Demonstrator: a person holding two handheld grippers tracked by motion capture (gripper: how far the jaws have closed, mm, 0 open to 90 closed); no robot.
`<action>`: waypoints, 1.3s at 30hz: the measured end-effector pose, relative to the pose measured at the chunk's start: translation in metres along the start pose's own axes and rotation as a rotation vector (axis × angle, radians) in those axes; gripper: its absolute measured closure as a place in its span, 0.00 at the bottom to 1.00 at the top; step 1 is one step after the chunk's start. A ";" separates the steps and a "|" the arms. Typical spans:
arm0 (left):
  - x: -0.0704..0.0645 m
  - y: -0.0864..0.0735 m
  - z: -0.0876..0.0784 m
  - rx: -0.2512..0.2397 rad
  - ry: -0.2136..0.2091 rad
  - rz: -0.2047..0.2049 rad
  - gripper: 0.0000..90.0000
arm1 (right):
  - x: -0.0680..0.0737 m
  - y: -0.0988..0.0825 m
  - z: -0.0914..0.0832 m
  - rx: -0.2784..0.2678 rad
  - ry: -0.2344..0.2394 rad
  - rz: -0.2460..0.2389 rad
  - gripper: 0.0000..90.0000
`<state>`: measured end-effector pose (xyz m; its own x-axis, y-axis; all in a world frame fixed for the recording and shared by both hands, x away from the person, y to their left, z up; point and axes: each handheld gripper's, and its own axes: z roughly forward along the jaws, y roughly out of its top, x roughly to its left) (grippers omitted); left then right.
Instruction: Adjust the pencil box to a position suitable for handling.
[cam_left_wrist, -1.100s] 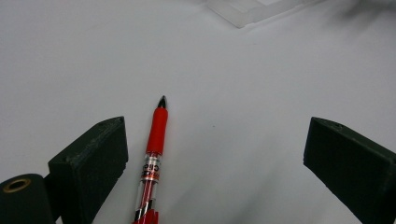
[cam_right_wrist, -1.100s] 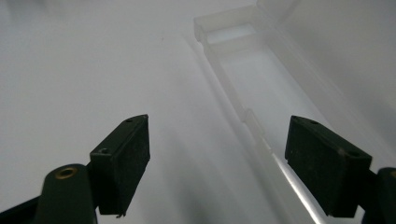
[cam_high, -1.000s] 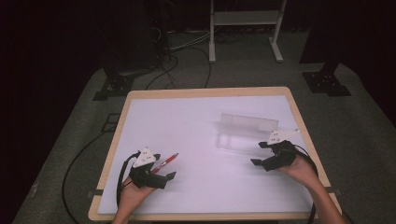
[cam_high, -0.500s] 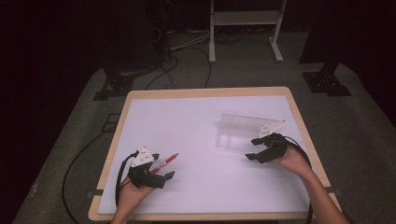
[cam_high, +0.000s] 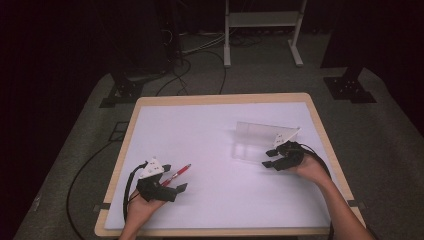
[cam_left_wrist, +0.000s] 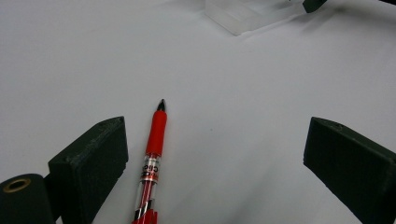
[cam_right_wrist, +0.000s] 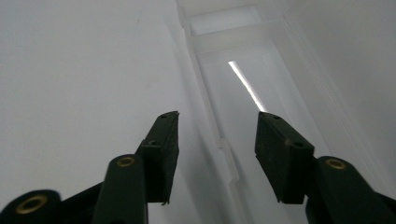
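Note:
A red pen (cam_high: 176, 175) lies on the white table (cam_high: 200, 125), tip pointing away from me. My left gripper (cam_high: 175, 180) rests around it with its jaws wide open; in the left gripper view the pen (cam_left_wrist: 154, 149) lies nearer the left jaw, untouched, inside the gripper (cam_left_wrist: 217, 135). A clear plastic case (cam_high: 257, 142) with its lid raised sits at the right. My right gripper (cam_high: 270, 158) is at its near end. In the right gripper view its jaws (cam_right_wrist: 217, 123) straddle the case's (cam_right_wrist: 243, 46) side wall; they have just been closing, with gaps still showing at both pads.
The table has a wooden rim (cam_high: 220, 97). Behind it on the floor are cables (cam_high: 195, 55), a metal stand (cam_high: 262, 22) and black bases (cam_high: 347, 85). The right gripper (cam_left_wrist: 313, 4) shows at the top edge of the left gripper view.
My right gripper has moved left and slightly forward to the case's end, and its jaws have narrowed around the case wall. The left gripper and the pen have stayed put.

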<state>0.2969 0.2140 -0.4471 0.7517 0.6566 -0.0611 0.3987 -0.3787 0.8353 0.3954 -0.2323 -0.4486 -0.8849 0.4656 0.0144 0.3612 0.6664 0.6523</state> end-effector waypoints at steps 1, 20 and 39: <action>0.000 0.000 0.000 0.002 0.000 0.000 0.07 | 0.000 0.000 0.001 0.002 -0.004 -0.001 0.56; 0.004 -0.002 0.000 -0.027 -0.065 -0.051 0.07 | -0.001 0.000 0.013 0.008 0.015 -0.052 0.78; 0.005 -0.003 -0.002 -0.031 -0.066 -0.056 0.07 | -0.006 -0.002 0.017 0.009 0.033 -0.069 0.83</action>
<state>0.2986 0.2202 -0.4488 0.7621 0.6314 -0.1434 0.4254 -0.3214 0.8460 0.4045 -0.2264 -0.4626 -0.9170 0.3987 -0.0051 0.3014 0.7014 0.6459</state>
